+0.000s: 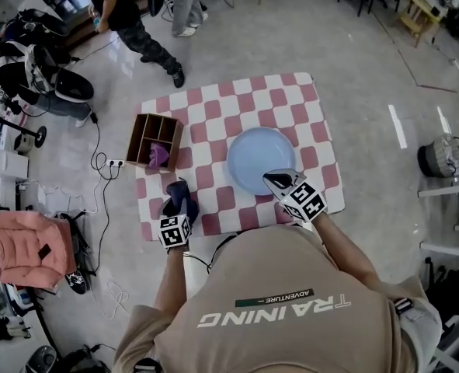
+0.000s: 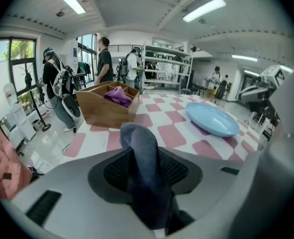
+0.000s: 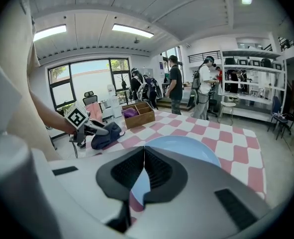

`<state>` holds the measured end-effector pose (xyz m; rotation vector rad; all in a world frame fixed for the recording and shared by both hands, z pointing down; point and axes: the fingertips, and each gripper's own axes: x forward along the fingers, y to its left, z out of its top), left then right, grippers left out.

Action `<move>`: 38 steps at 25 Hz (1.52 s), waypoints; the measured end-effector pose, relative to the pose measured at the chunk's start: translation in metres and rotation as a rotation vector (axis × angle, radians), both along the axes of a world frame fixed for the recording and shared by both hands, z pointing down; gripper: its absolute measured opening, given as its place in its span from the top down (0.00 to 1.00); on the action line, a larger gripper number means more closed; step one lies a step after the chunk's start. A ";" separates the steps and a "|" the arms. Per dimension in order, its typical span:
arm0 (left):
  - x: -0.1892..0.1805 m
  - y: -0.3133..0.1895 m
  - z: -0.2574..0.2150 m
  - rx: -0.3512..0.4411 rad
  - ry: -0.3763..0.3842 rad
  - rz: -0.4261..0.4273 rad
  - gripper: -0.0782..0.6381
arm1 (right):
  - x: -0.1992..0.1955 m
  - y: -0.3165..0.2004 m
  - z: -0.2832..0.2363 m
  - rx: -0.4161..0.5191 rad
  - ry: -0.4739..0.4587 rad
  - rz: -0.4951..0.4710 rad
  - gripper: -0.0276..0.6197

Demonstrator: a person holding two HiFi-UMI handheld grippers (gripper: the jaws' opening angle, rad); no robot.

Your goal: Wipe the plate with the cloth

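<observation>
Pink-checkered mat (image 1: 213, 107) is carrying the blue plate (image 1: 260, 159) — left gripper (image 1: 177, 210) is clamping the dark cloth (image 1: 181, 194), right gripper (image 1: 280, 179), jaws together, is poised at its near rim.

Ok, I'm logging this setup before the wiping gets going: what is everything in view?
table cover: one, pink and white checks, under the things below
plate: one, light blue, right of centre on the cover
wooden box: one, brown, with compartments, at the cover's left edge
purple cloth: one, in a near compartment of the box
dark blue cloth: one, at the cover's near left
power strip: one, white, on the floor left of the box
bystanders: several, standing beyond the table
left gripper: jaws closed on the dark blue cloth
right gripper: jaws together, at the plate's near rim
</observation>
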<state>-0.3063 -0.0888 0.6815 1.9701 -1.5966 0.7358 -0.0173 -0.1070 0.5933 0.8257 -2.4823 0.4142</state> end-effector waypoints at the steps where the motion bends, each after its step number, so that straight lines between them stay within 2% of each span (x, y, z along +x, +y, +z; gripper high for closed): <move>1: -0.003 0.002 0.005 -0.012 -0.028 -0.001 0.66 | 0.001 0.000 0.000 0.002 0.001 0.006 0.93; 4: -0.010 0.005 -0.004 0.039 -0.024 -0.037 0.57 | 0.002 0.001 0.000 0.011 0.008 0.016 0.93; 8: -0.010 0.002 -0.041 0.164 0.020 -0.061 0.56 | 0.004 0.005 0.002 0.009 0.005 0.029 0.93; 10: -0.007 -0.005 -0.054 0.200 0.027 -0.055 0.56 | 0.005 0.006 0.003 0.007 0.001 0.032 0.93; 15: 0.005 -0.019 -0.067 0.228 0.029 -0.028 0.56 | 0.008 0.009 0.002 0.012 -0.003 0.039 0.93; 20: 0.006 -0.015 -0.067 0.198 0.017 -0.024 0.56 | 0.021 0.006 0.000 0.025 -0.001 0.064 0.93; 21: 0.005 -0.012 -0.067 0.195 0.013 -0.033 0.58 | 0.024 0.006 -0.001 0.028 -0.001 0.071 0.93; 22: 0.003 -0.010 -0.068 0.194 0.012 -0.043 0.81 | 0.027 0.006 -0.002 0.030 -0.001 0.076 0.93; 23: 0.003 -0.009 -0.069 0.194 0.014 -0.050 0.87 | 0.029 0.005 -0.003 0.032 -0.001 0.080 0.93; 25: 0.008 -0.011 -0.072 0.201 0.030 -0.048 0.87 | 0.032 0.005 -0.003 0.036 -0.002 0.086 0.93; 27: 0.020 -0.017 -0.082 0.232 0.042 -0.029 0.87 | 0.033 0.006 -0.003 0.038 -0.004 0.088 0.93; 30: 0.043 -0.033 -0.112 0.321 0.062 0.016 0.87 | 0.032 0.006 -0.007 0.053 -0.004 0.077 0.93; 35: 0.094 -0.072 -0.182 0.500 0.095 0.152 0.87 | 0.034 -0.013 -0.030 0.128 -0.010 0.068 0.93; 38: 0.118 -0.088 -0.218 0.575 0.119 0.211 0.87 | 0.039 -0.027 -0.055 0.180 -0.020 0.072 0.93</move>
